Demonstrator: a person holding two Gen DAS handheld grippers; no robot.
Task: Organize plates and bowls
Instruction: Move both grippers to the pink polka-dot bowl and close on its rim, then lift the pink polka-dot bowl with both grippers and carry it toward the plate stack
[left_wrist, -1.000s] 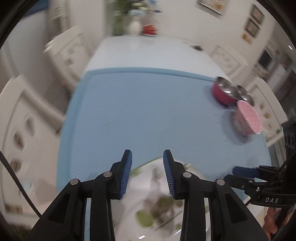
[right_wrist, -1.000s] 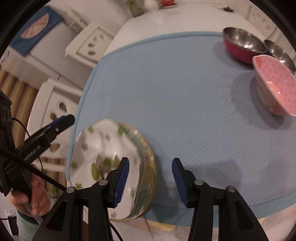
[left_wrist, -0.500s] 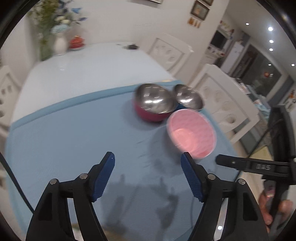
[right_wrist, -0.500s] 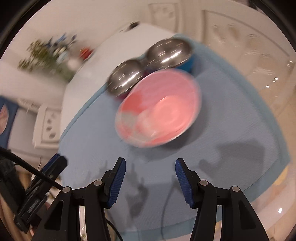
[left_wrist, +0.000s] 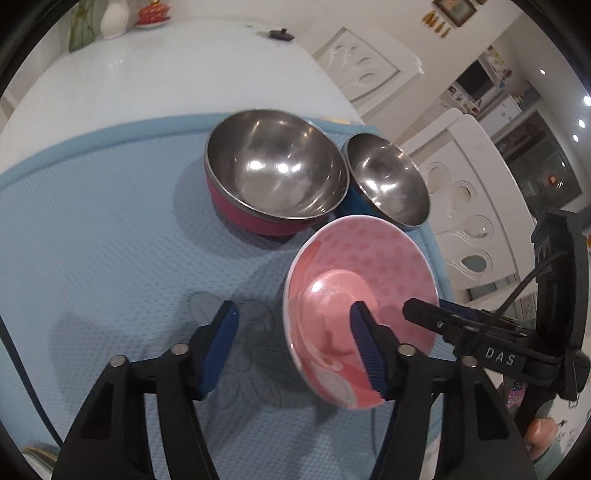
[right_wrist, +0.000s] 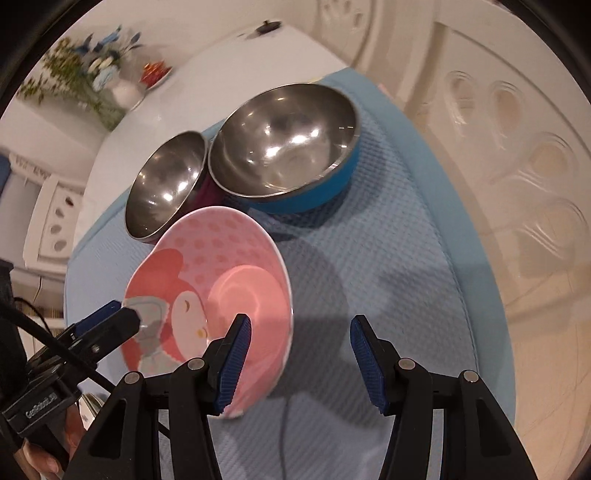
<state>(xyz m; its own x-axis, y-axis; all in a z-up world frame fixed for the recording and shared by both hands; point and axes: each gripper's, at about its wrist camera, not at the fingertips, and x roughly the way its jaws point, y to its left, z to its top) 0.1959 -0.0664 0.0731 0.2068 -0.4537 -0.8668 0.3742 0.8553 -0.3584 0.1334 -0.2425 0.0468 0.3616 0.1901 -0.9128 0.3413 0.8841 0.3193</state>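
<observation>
A pink dotted bowl (left_wrist: 354, 291) with a cartoon figure stands on the blue mat (left_wrist: 110, 229); it also shows in the right wrist view (right_wrist: 218, 266). Behind it stand a steel bowl with a magenta outside (left_wrist: 273, 173) and a steel bowl with a blue outside (left_wrist: 388, 181). My left gripper (left_wrist: 297, 347) is open, its right finger inside the pink bowl and its left finger outside. My right gripper (right_wrist: 301, 363) is open, its left finger inside the bowl and its right finger outside. The two grippers straddle opposite sides of the rim.
The white table (left_wrist: 166, 74) runs back to a vase (left_wrist: 114, 18) and a small red dish (left_wrist: 153, 11). White chairs (left_wrist: 469, 192) stand along the right edge. The mat's right edge (right_wrist: 491, 295) lies close to the bowls.
Both grippers have left the flowered plate, swung toward the bowls and closed in on the pink bowl. The left gripper has opened wider. Each now has a finger over the bowl's rim.
</observation>
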